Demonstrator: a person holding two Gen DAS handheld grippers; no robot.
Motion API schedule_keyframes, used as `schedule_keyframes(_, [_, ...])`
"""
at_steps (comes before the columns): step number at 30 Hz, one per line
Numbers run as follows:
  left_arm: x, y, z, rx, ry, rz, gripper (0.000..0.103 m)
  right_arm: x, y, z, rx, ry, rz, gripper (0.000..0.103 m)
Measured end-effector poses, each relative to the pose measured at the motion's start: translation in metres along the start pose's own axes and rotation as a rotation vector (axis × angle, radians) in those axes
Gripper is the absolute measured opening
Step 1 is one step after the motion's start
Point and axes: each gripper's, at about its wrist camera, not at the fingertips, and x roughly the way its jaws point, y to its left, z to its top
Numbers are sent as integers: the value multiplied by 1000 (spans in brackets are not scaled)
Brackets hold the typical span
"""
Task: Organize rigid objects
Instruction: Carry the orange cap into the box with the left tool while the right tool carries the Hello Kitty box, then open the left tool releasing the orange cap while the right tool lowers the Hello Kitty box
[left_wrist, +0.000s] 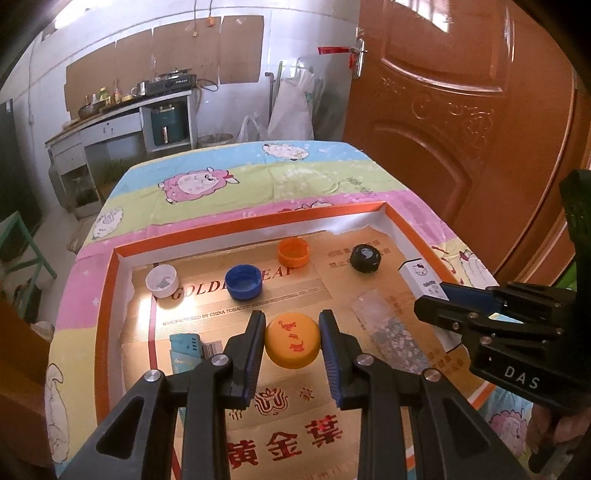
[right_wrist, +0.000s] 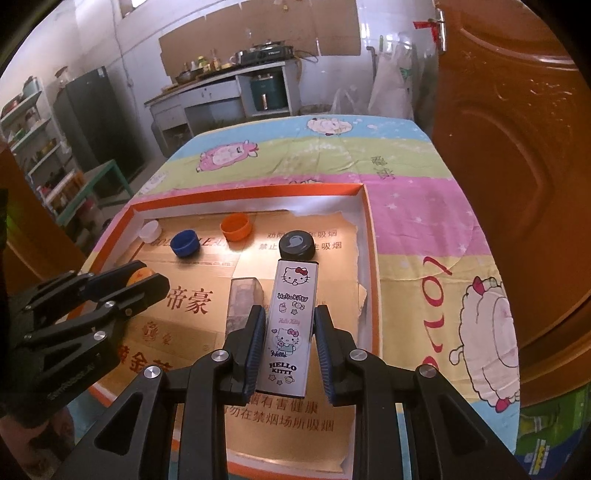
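A shallow orange-rimmed tray (left_wrist: 258, 218) (right_wrist: 255, 194) lined with gold cardboard lies on the table. My left gripper (left_wrist: 291, 318) is shut on a yellow cap (left_wrist: 291, 345) with red print, held just above the lining. My right gripper (right_wrist: 290, 312) is shut on a long white Hello Kitty box (right_wrist: 291, 325), which points toward the tray's far right. In the left wrist view, the right gripper (left_wrist: 432, 295) and the Hello Kitty box (left_wrist: 421, 277) are at the right. In the right wrist view, the left gripper (right_wrist: 151, 275) is at the left, with the yellow cap (right_wrist: 142, 275) peeking out.
In the tray lie a white cap (left_wrist: 161, 280), a blue cap (left_wrist: 243, 282), an orange cap (left_wrist: 293, 252), a black cap (left_wrist: 365, 258), a clear plastic case (left_wrist: 388, 325) and a teal packet (left_wrist: 184, 347). A brown door (left_wrist: 461, 110) stands close on the right.
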Motion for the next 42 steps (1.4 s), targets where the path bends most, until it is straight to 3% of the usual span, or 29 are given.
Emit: schedule_keyframes(42, [40, 8, 1, -16, 98, 11, 32, 36, -1, 7, -10, 60, -30, 28])
